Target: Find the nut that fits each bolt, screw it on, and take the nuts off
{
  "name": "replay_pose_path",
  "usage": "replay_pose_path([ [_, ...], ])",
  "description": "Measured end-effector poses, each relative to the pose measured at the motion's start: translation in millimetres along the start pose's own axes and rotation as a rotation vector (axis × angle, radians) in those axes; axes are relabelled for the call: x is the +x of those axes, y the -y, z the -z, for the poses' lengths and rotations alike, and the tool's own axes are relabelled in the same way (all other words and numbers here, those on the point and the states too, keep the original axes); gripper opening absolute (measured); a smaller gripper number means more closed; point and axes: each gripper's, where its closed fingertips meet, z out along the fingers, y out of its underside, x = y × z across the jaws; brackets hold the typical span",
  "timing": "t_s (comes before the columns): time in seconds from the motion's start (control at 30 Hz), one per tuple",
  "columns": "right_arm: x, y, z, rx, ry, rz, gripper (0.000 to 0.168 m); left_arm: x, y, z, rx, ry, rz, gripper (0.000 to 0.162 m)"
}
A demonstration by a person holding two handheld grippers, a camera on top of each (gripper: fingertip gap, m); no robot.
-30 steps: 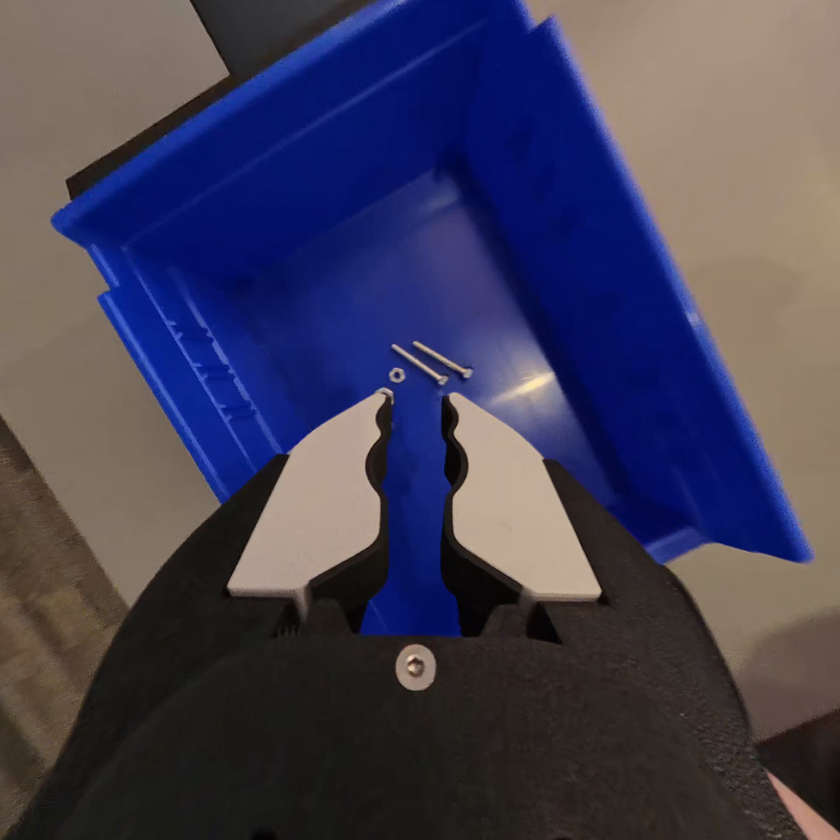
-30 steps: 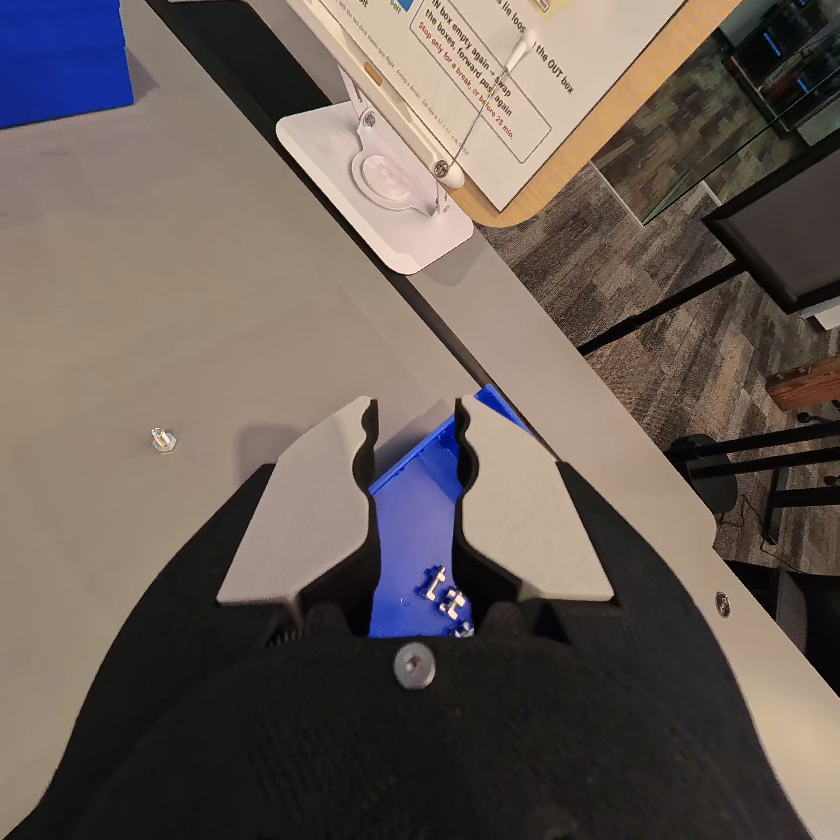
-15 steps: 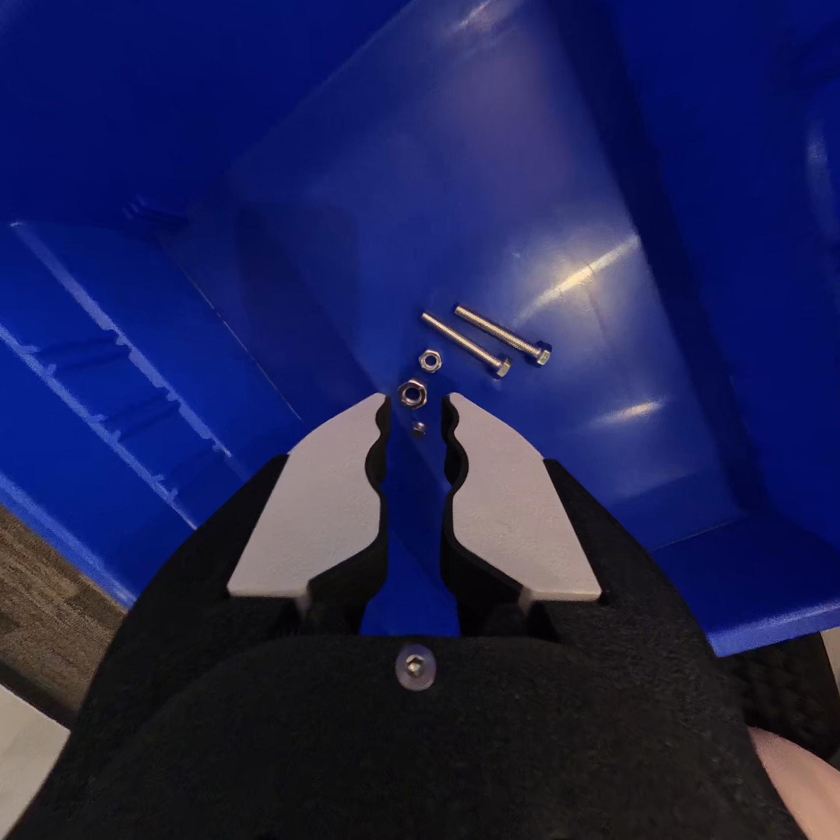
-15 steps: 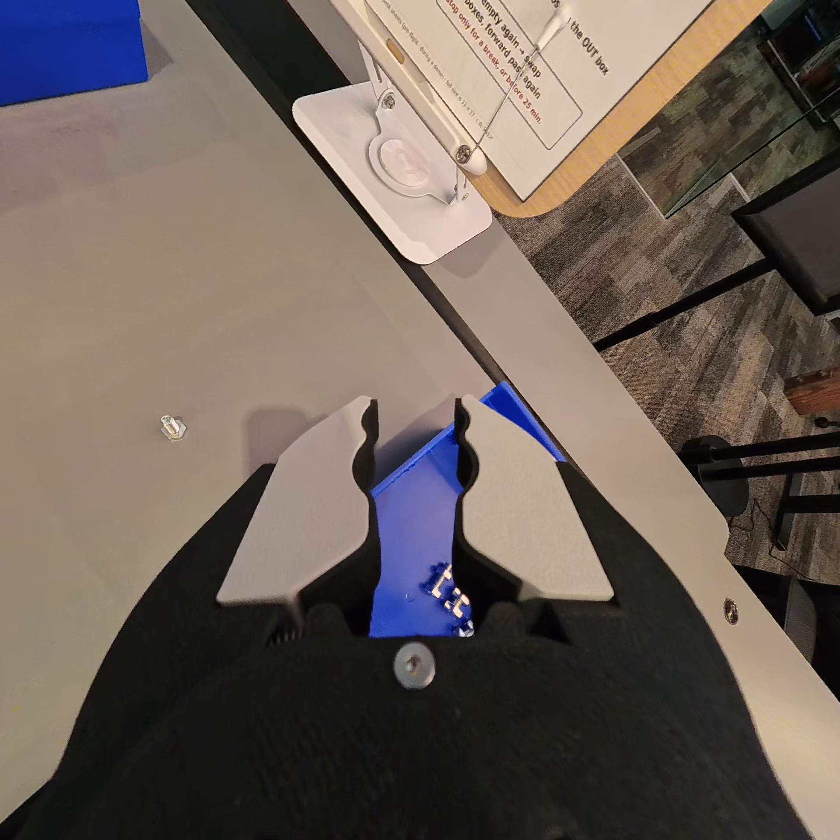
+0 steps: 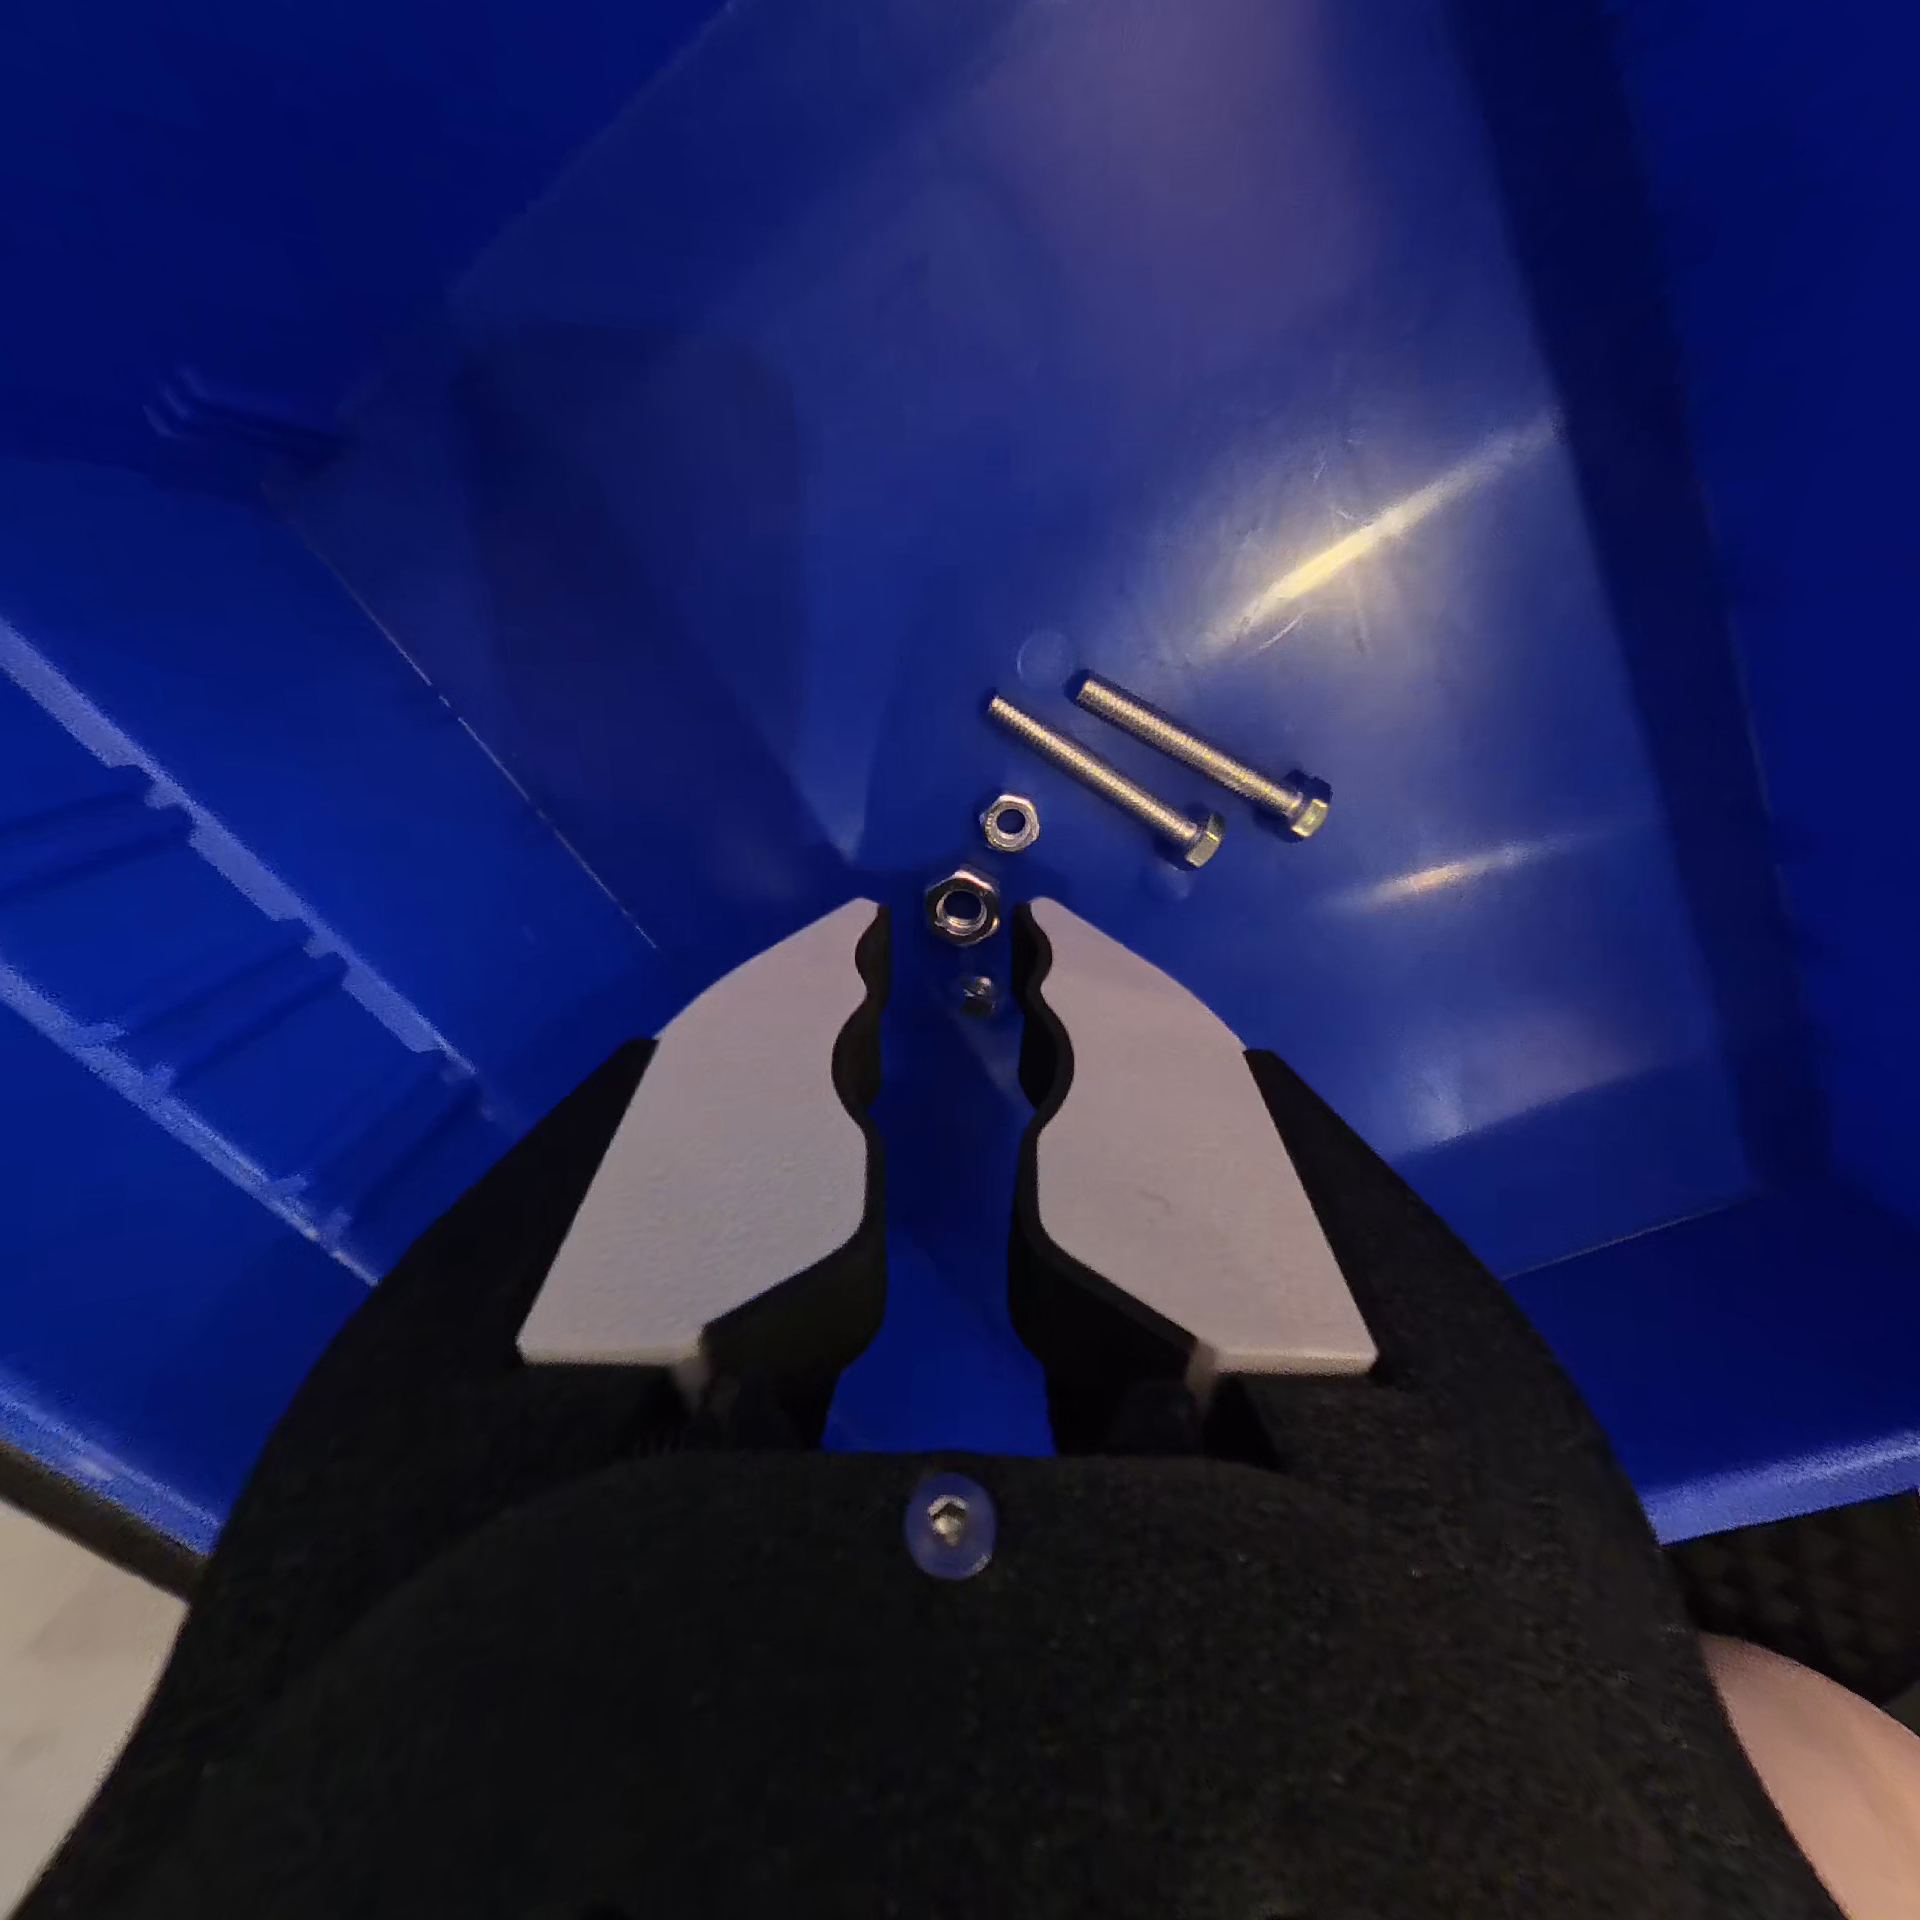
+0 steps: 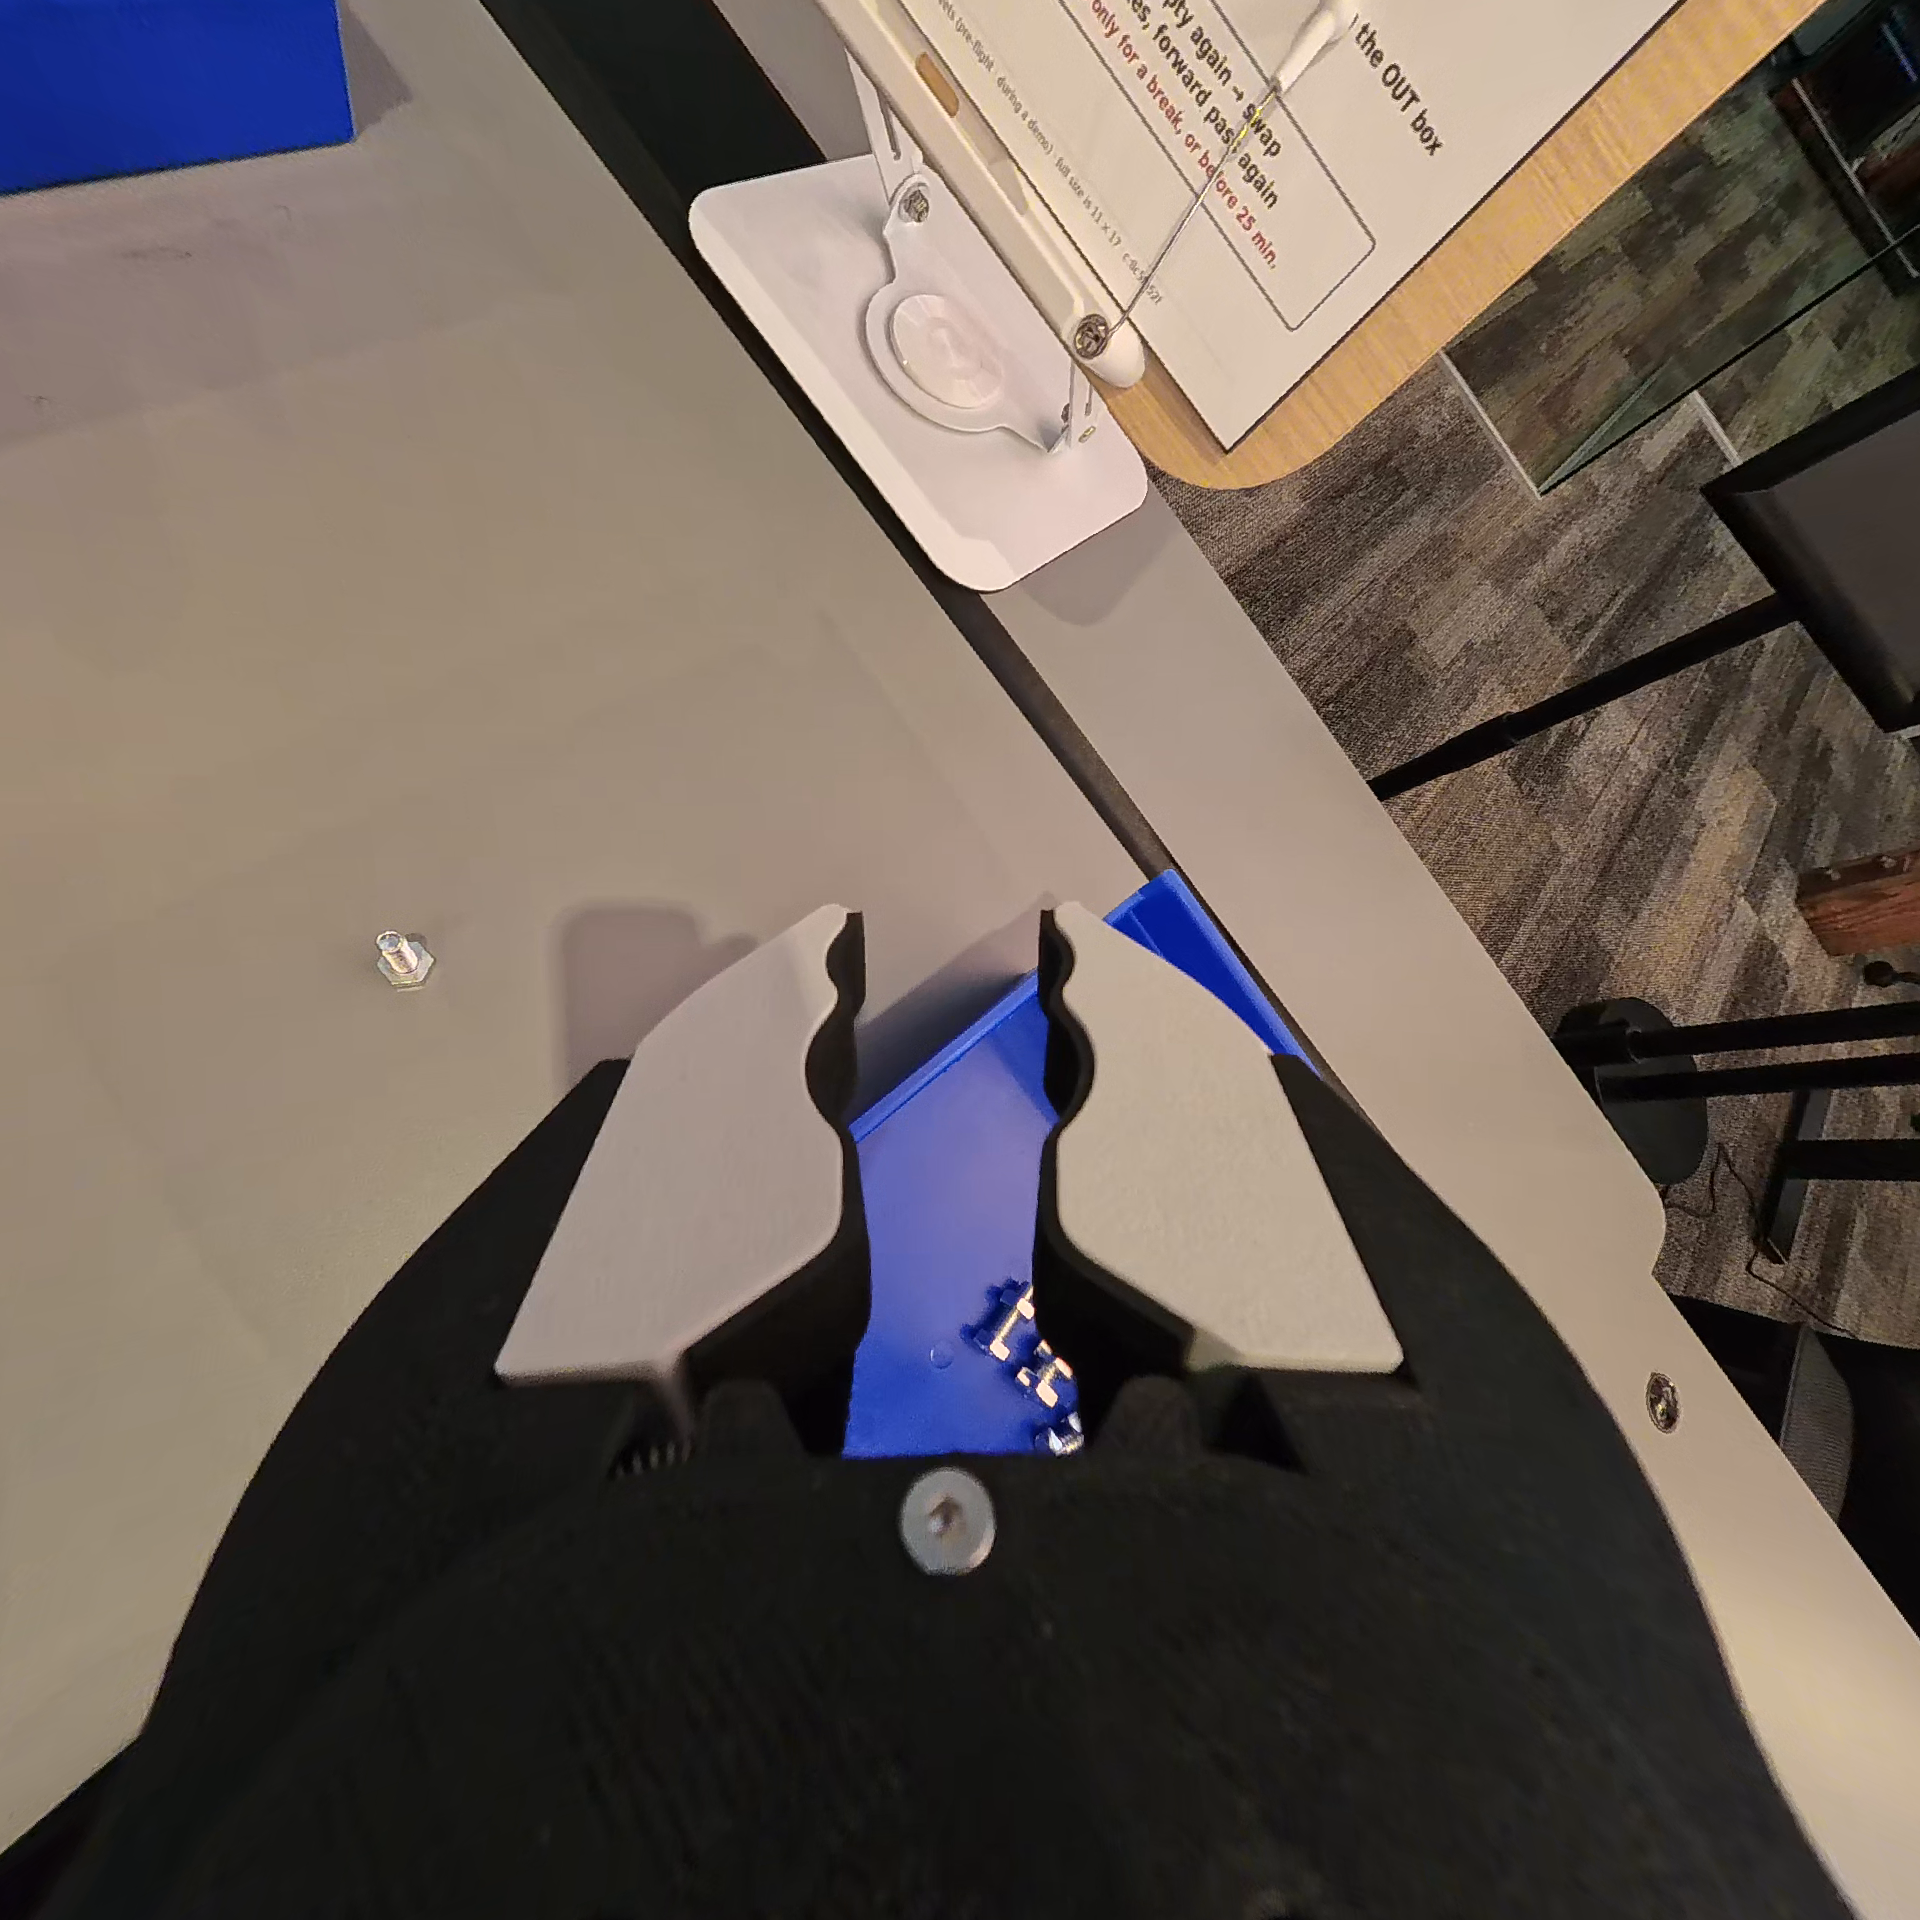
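Note:
My left gripper [image 5: 951, 909] is open, low inside a blue bin [image 5: 727, 416]. A larger steel nut [image 5: 963, 906] lies right between its fingertips. A smaller nut [image 5: 1008, 823] lies just beyond it, and a tiny piece of hardware [image 5: 977, 1000] lies between the fingers. Two long bolts [image 5: 1107, 781] lie side by side to the right. My right gripper [image 6: 951, 935] is open and empty, above a second blue bin [image 6: 935, 1174] holding several small bolts [image 6: 1023, 1340]. A short bolt [image 6: 403, 961] stands on its head on the grey table, to the left.
A white stand [image 6: 925, 384] holding a sheet of paper sits at the table's far edge. Another blue bin's corner [image 6: 166, 83] shows at the top left. The table edge [image 6: 1351, 883] runs diagonally on the right, with carpet floor and dark furniture legs beyond. The left gripper's tips are roughly 55 cm from the right gripper's.
My left gripper has gone from above the bin down into it, closing in on the nuts. My right gripper has opened a little wider and has barely moved.

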Motion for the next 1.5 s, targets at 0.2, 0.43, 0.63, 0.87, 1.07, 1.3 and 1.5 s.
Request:
replay_pose_path([
  [0.2,-2,-1,-1,-0.009,0.004,0.009,0.033,-1,-1,-1,-0.014,-0.005,0.026,0.022],
  [0.43,-2,-1,-1,-0.019,0.001,0.016,0.033,-1,-2,-4,-0.034,0.005,0.024,0.021],
  [0.63,-2,-4,-1,-0.029,0.003,0.017,0.033,2,-1,-4,-0.031,-0.015,0.019,0.015],
  [0.87,-3,-4,-1,-0.035,0.007,0.022,0.033,3,-3,-3,-0.037,-0.012,0.006,0.014],
  [1.07,-3,-5,-2,-0.043,0.007,0.024,0.033,7,1,32,0.036,0.024,0.009,0.014],
  [1.3,0,-4,-2,-0.039,-0.016,0.035,0.032,79,44,144,0.452,0.066,-0.142,0.014],
  [1.5,1,-6,3,-0.033,-0.008,0.027,0.032,193,68,156,0.537,-0.144,-0.488,0.014],
])
